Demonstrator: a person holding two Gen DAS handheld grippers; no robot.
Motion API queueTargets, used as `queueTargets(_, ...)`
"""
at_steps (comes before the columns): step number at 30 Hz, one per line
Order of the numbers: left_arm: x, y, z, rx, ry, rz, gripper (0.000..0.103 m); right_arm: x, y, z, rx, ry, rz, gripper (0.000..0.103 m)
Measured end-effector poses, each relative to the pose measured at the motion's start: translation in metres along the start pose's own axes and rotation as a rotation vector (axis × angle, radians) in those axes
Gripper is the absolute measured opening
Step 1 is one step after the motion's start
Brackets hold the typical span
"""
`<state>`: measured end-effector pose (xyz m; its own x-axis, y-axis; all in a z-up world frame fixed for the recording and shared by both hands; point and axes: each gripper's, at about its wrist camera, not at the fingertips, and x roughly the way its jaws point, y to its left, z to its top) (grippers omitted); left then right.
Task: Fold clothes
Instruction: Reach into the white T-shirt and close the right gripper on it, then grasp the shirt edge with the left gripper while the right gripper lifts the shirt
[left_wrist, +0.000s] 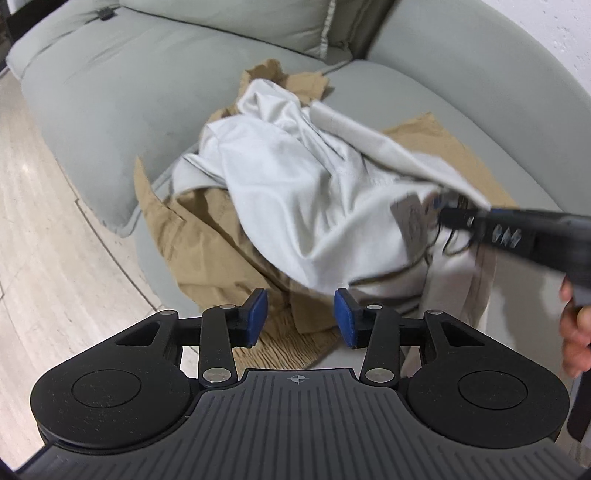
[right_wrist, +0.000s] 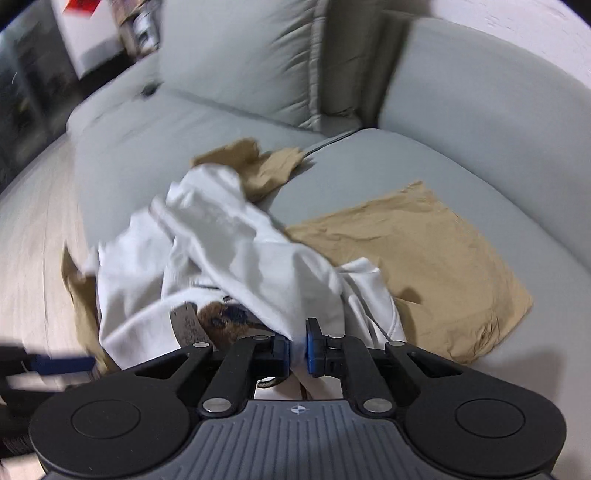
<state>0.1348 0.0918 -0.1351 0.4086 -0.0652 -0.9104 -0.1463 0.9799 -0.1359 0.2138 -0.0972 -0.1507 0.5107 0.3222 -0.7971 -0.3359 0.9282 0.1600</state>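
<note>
A crumpled white garment (left_wrist: 295, 177) lies on tan trousers (left_wrist: 207, 236) on a grey sofa seat. My left gripper (left_wrist: 300, 317) is open and empty, just in front of the pile above the trousers' hem. My right gripper (right_wrist: 297, 350) is shut on a fold of the white garment (right_wrist: 229, 251) and lifts it; it also shows at the right of the left wrist view (left_wrist: 443, 214), blurred. A grey label (right_wrist: 186, 325) and a brown print show on the garment. The tan trousers (right_wrist: 413, 258) spread to the right.
The grey sofa (left_wrist: 110, 110) has a back cushion (right_wrist: 258, 55) and a right armrest (right_wrist: 480, 92). Pale wood floor (left_wrist: 44, 240) lies to the left. Shelves and a white box (right_wrist: 88, 37) stand at the far left, blurred.
</note>
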Motion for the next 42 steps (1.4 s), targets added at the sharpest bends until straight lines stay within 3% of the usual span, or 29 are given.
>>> queueTargets(2,-0.003,-0.008,-0.002,0.025,-0.002,-0.009,0.045,-0.018,-0.017,-0.002,0.065,-0.04,-0.039,0.008)
queueTargets(5,-0.011,-0.024,-0.006,0.053,-0.014,-0.03,0.045,-0.078,-0.079,-0.021,0.296,-0.119,-0.113,0.007)
queueTargets(7,-0.018,-0.041,-0.01,0.087,-0.022,-0.056,0.045,-0.107,-0.104,-0.036,0.378,-0.151,-0.156,0.007)
queueTargets(11,-0.032,-0.096,-0.029,0.211,-0.038,-0.116,0.046,-0.206,-0.178,-0.11,0.66,-0.209,-0.333,0.009)
queueTargets(13,-0.038,-0.129,-0.043,0.285,-0.035,-0.137,0.048,-0.231,-0.203,-0.143,0.748,-0.191,-0.42,0.021)
queueTargets(14,-0.04,-0.145,-0.053,0.324,-0.025,-0.147,0.048,-0.241,-0.227,-0.177,0.805,-0.097,-0.509,0.029)
queueTargets(15,-0.041,-0.16,-0.062,0.365,-0.013,-0.157,0.048,-0.243,-0.234,-0.19,0.822,-0.057,-0.543,0.039)
queueTargets(17,-0.041,-0.187,-0.082,0.442,0.01,-0.168,0.049,-0.255,-0.246,-0.225,0.836,-0.01,-0.612,0.045)
queueTargets(19,-0.035,-0.207,-0.101,0.491,0.035,-0.163,0.049,-0.268,-0.245,-0.25,0.809,-0.023,-0.624,0.06)
queueTargets(20,-0.031,-0.213,-0.107,0.5,0.05,-0.159,0.049,-0.273,-0.243,-0.263,0.79,-0.021,-0.611,0.067)
queueTargets(22,-0.022,-0.22,-0.118,0.513,0.077,-0.151,0.049,-0.278,-0.241,-0.282,0.769,-0.02,-0.573,0.068)
queueTargets(24,-0.008,-0.23,-0.13,0.514,0.107,-0.141,0.049,-0.273,-0.24,-0.305,0.805,-0.034,-0.44,0.068)
queueTargets(27,0.009,-0.236,-0.135,0.466,0.151,-0.151,0.049,-0.263,-0.242,-0.322,0.905,-0.027,-0.334,0.067)
queueTargets(30,0.028,-0.234,-0.127,0.326,0.216,-0.206,0.049,-0.252,-0.245,-0.331,1.002,-0.026,-0.283,0.067)
queueTargets(34,0.053,-0.228,-0.113,0.139,0.275,-0.255,0.052,-0.246,-0.261,-0.354,1.176,-0.093,-0.198,0.067)
queueTargets(37,0.079,-0.218,-0.099,-0.059,0.309,-0.316,0.053,-0.239,-0.275,-0.369,1.306,-0.151,-0.139,0.067)
queueTargets(42,0.098,-0.218,-0.088,-0.135,0.311,-0.388,0.055,-0.233,-0.29,-0.391,1.461,-0.219,-0.079,0.067)
